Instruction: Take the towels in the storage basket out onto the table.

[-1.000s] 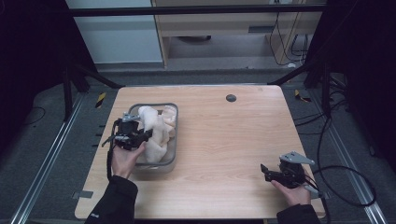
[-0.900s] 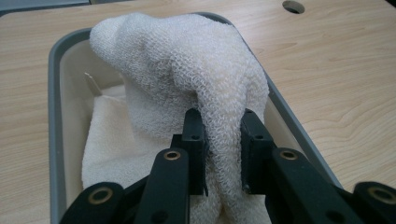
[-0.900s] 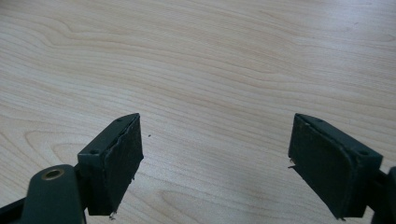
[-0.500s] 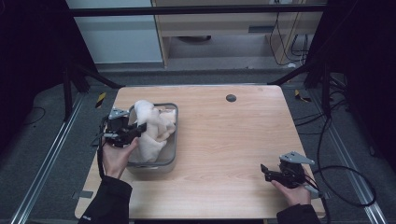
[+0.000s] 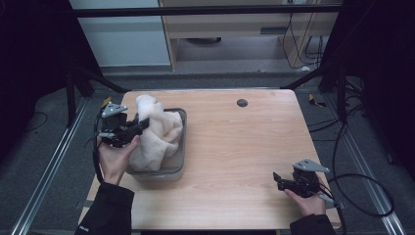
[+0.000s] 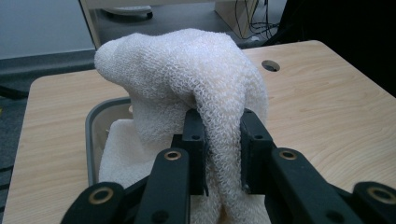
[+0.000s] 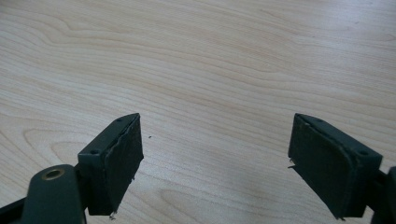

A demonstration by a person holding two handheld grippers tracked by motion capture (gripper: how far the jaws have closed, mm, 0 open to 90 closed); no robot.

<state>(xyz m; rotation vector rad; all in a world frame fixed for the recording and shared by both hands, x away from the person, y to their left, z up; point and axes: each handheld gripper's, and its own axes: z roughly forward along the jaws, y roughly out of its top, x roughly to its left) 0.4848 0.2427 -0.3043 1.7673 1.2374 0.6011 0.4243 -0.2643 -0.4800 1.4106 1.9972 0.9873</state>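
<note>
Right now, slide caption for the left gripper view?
Left gripper pinches a fold of white towel above the grey bin.

No readable text, labels, brands or numbers anywhere.

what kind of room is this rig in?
Likely a lab data-collection bay: a wooden table inside a dark metal frame, loose cables on grey carpet, and handheld tools; the left tool grips a white towel.

White towel pinched over the grey bin

The left gripper [image 6: 223, 140] clamps a fold of the white towel [image 6: 187, 79]; the towel's lower part lies in the grey bin [image 6: 91, 140] on the bench [image 6: 327, 107].
</note>
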